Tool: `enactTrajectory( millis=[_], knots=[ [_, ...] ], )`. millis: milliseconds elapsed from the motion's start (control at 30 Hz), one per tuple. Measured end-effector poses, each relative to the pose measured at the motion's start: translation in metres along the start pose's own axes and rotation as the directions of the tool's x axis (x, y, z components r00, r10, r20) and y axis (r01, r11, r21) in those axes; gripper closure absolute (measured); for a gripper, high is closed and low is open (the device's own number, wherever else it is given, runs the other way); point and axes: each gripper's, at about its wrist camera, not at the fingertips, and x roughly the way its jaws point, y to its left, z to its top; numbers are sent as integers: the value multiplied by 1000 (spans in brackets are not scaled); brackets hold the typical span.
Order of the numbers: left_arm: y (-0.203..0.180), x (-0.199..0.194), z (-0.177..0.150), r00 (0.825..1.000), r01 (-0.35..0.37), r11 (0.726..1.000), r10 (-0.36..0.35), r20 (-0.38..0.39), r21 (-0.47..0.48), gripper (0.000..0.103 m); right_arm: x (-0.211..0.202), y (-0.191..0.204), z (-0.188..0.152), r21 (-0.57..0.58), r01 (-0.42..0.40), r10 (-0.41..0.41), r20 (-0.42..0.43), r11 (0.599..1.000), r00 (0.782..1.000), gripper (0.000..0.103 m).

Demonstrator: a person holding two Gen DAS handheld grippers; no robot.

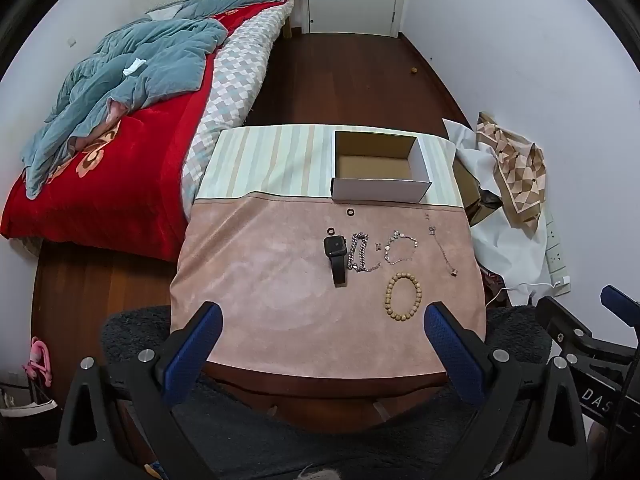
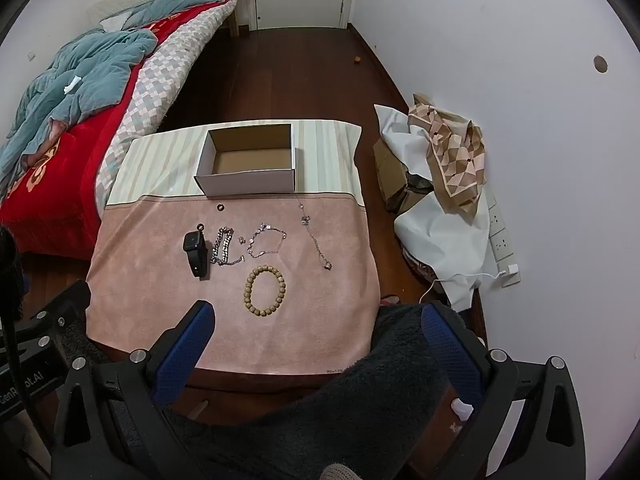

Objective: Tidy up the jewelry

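An open white cardboard box stands empty at the far side of a pink mat. On the mat lie a black smartwatch, a silver chain, a thin bracelet, a thin necklace, a wooden bead bracelet and two small dark rings. My left gripper and right gripper are open and empty, near the mat's front edge.
A bed with a red cover and a blue quilt lies to the left. Boxes, white cloth and a patterned scarf pile up by the right wall. A dark fuzzy fabric lies below the grippers.
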Motion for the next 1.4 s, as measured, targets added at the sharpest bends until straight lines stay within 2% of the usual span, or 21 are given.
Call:
enactTrajectory(
  millis=[1233, 1400],
  knots=[
    [-2, 4, 0, 1000, 3, 1000, -3, 3, -3, 0, -2, 2, -1, 0, 8, -8, 4, 1000, 1000, 0],
    [2, -5, 0, 1000, 2, 1000, -2, 4, -5, 0, -3, 2, -1, 0, 9, -9, 4, 1000, 1000, 0]
  ],
)
